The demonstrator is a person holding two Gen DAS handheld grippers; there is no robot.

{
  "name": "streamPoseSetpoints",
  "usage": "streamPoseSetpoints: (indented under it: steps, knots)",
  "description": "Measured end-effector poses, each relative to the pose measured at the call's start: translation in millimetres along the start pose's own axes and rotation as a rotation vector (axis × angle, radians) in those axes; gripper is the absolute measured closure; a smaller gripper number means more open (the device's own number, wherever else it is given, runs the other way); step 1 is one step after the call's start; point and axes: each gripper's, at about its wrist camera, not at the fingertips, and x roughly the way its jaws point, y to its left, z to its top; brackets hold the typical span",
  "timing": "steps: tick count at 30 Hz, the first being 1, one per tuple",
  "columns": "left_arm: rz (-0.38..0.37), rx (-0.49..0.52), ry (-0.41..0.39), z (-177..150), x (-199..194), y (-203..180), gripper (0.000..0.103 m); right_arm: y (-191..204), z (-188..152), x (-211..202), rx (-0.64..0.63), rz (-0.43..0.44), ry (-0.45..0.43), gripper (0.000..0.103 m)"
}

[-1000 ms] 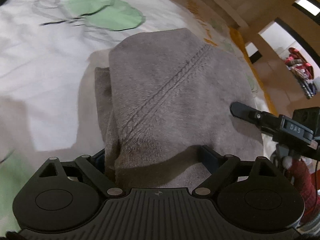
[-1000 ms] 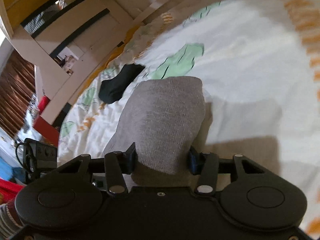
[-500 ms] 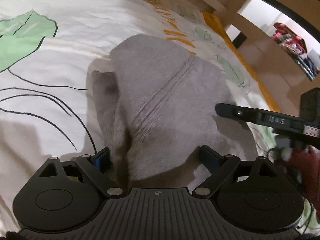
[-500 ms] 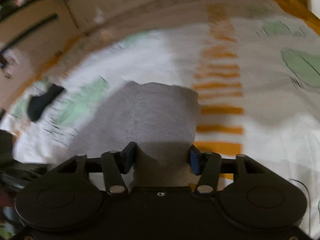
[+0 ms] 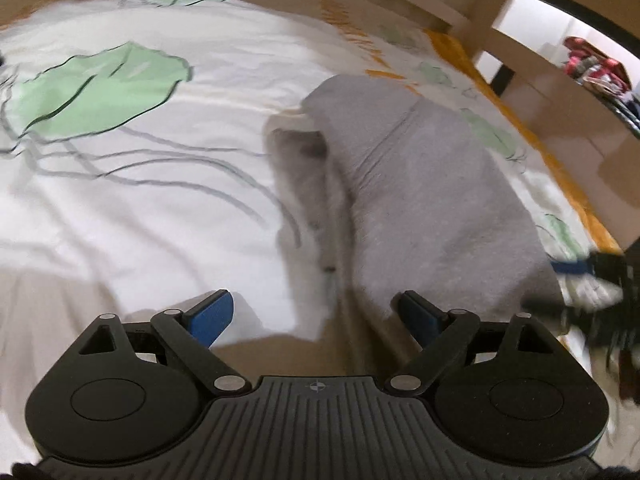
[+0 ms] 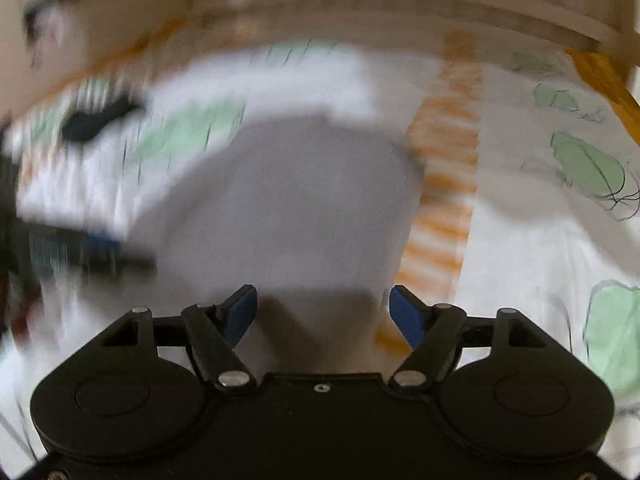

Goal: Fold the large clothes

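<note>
The folded grey sweater (image 5: 420, 184) has just been released near the bed's (image 5: 132, 208) edge: left tongs (image 5: 316, 312) spread, right tongs (image 6: 324, 312) opening off it.

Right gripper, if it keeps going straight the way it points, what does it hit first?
Most likely the folded grey garment, lying straight ahead of the right gripper, whose jaws are opening. The frame is blurred, so depth is uncertain.

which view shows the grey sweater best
The left wrist view: the sweater is fairly sharp there, its folded layers and knit line visible. The right wrist view shows it only as a motion-blurred grey shape.
</note>
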Motion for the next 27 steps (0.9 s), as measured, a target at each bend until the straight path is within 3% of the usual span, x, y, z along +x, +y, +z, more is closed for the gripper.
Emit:
streamPoseSetpoints:
  steps: [2, 6, 9, 11, 12, 16, 27]
  knots:
    - [0.02, -0.005, -0.008, -2, -8, 1, 0.013, 14, -18, 0, -0.069, -0.026, 0.065, 0.027]
    - [0.073, -0.015, -0.052, 1, -31, -8, 0.013, 19, -24, -15, -0.027, -0.024, 0.08, 0.027]
    - [0.118, 0.012, -0.101, 2, -53, -24, 0.013, 24, -19, -45, -0.004, -0.047, -0.015, 0.025]
    - [0.146, 0.032, -0.143, 3, -70, -41, 0.013, 25, -17, -62, 0.041, -0.054, -0.084, 0.007]
    - [0.154, 0.042, -0.162, 2, -78, -50, 0.013, 25, -16, -70, 0.073, -0.057, -0.123, 0.004]
    - [0.183, 0.079, -0.205, -5, -102, -82, 0.012, 24, -19, -94, 0.181, -0.071, -0.218, 0.001]
    - [0.279, 0.091, -0.193, -35, -122, -131, 0.012, 25, -42, -119, 0.302, -0.054, -0.269, 0.001]
